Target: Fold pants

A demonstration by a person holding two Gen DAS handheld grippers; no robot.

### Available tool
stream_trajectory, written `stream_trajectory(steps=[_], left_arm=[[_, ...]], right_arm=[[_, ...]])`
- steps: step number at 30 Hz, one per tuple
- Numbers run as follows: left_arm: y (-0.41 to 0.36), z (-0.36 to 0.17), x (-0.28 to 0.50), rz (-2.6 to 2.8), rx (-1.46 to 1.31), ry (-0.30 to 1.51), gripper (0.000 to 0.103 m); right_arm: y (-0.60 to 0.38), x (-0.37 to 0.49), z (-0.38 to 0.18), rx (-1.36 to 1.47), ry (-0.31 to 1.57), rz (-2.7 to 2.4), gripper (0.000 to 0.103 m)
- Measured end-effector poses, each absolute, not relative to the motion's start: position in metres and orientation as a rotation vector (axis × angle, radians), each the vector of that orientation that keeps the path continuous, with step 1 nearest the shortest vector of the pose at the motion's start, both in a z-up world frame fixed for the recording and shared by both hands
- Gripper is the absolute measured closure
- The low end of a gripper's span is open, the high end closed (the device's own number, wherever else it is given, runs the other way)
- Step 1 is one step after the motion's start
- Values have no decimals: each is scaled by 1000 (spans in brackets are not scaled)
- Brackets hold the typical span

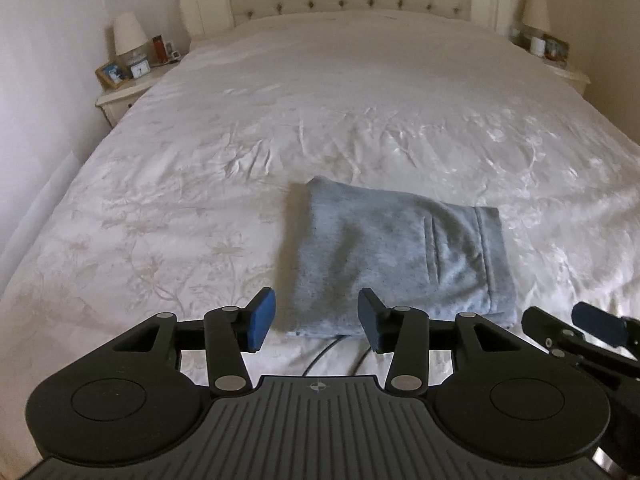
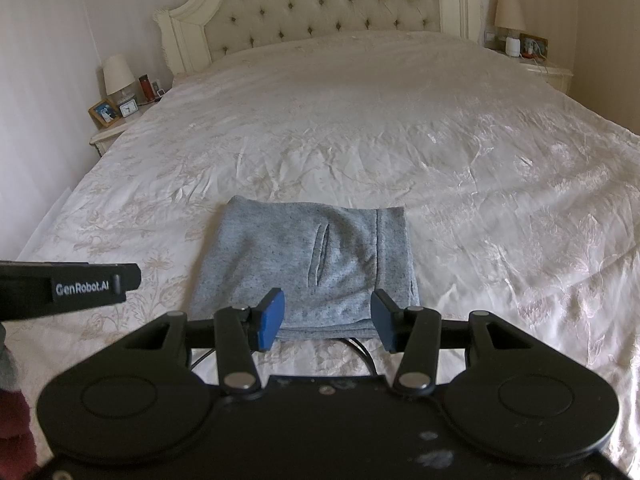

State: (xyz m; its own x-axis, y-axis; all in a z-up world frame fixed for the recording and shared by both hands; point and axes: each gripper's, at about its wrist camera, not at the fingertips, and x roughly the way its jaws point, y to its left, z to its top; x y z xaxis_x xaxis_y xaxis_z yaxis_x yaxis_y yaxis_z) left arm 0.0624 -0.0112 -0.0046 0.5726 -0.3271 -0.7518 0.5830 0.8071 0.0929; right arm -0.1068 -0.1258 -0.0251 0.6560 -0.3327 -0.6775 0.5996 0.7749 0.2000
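Observation:
The grey pants [image 1: 396, 256] lie folded into a compact rectangle on the white bedspread [image 1: 200, 184], waistband on the right and a pocket slit facing up. My left gripper [image 1: 316, 320] stands open over the bundle's near left edge, nothing pinched between its blue pads. Part of the right gripper [image 1: 596, 328] shows at the right edge of the left wrist view. In the right wrist view the pants [image 2: 308, 256] lie just ahead, and my right gripper [image 2: 328, 320] stands open above their near edge, pads apart from the cloth. The left gripper's black body [image 2: 92, 282] juts in from the left.
Black cables [image 1: 320, 356] lie on the bedspread under the pants' near edge. A tufted headboard [image 2: 320, 0] stands at the far end. Nightstands with lamps [image 1: 128, 36] [image 2: 510, 10], frames and a clock flank the bed. A wall runs close along the left side.

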Motion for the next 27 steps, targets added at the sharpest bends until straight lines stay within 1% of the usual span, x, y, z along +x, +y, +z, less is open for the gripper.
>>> stream_trajectory(steps=[7, 27], left_arm=[[-12, -6, 65, -616, 363, 832, 59], [-11, -12, 62, -615, 389, 841, 59]], right_arm=[[-126, -105, -27, 436, 669, -547, 52], [-122, -107, -25, 437, 670, -575, 52]])
